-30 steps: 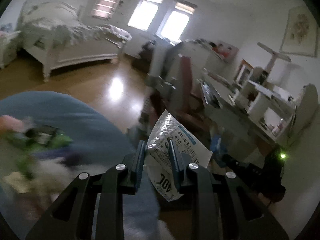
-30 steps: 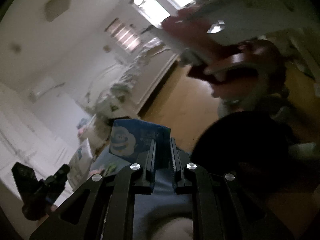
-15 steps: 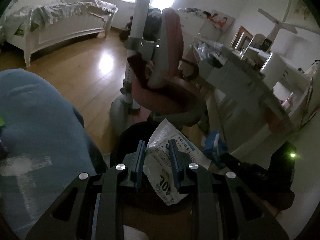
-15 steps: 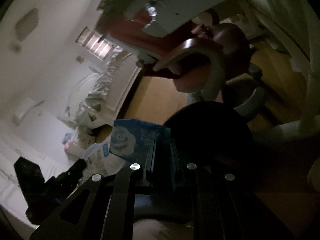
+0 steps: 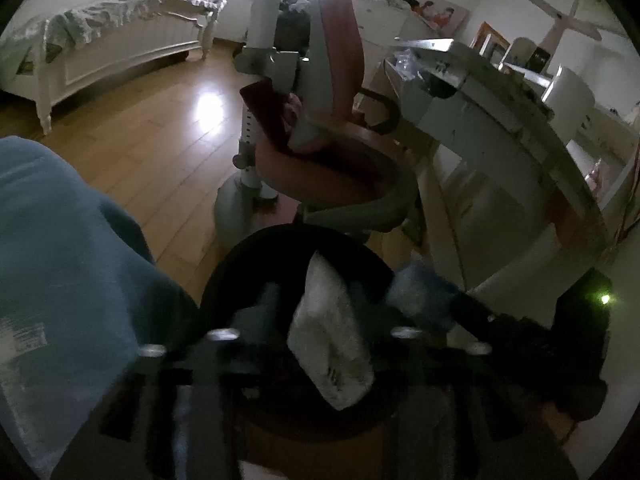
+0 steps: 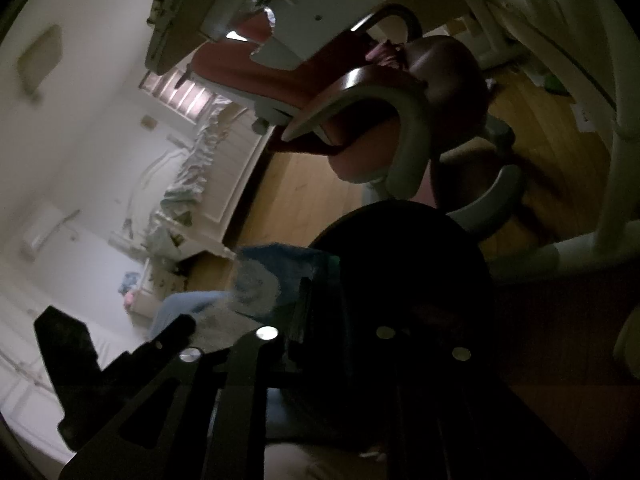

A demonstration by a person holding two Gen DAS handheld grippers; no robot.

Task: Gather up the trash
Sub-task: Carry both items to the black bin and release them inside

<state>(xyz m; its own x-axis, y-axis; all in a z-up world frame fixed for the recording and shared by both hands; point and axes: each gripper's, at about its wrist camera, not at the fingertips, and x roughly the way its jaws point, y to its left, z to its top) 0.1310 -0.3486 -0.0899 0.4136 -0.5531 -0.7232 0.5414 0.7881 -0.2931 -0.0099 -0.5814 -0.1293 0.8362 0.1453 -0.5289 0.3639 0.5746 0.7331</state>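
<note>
Two pieces of trash are being let go over one dark round bin (image 5: 280,264). White crumpled wrapper (image 5: 332,344) sits between the spread jaws of the left hand-held gripper (image 5: 316,332), which have just been opening; the pads no longer press it, and motion blur suggests it is dropping toward the bin mouth directly below and ahead. Blue printed packet (image 6: 280,280) lies against the inner face of the left finger of the right hand-held gripper (image 6: 324,312), whose jaws have also just been parting; it appears released, though the dim view leaves contact uncertain. To finish the step well, both grippers are best held over the bin opening until each piece clears the fingers, since a light packet may cling to a pad or drift past the rim. Immediately beyond the bin stands a red swivel chair (image 5: 340,92), close enough to foul a forward sweep. Right of the left gripper rises the white tabletop (image 5: 500,112); the person's blue clothing (image 5: 60,260) fills its left side. Farther off lie wooden floor (image 5: 152,128) and a white bed (image 5: 112,36).
</note>
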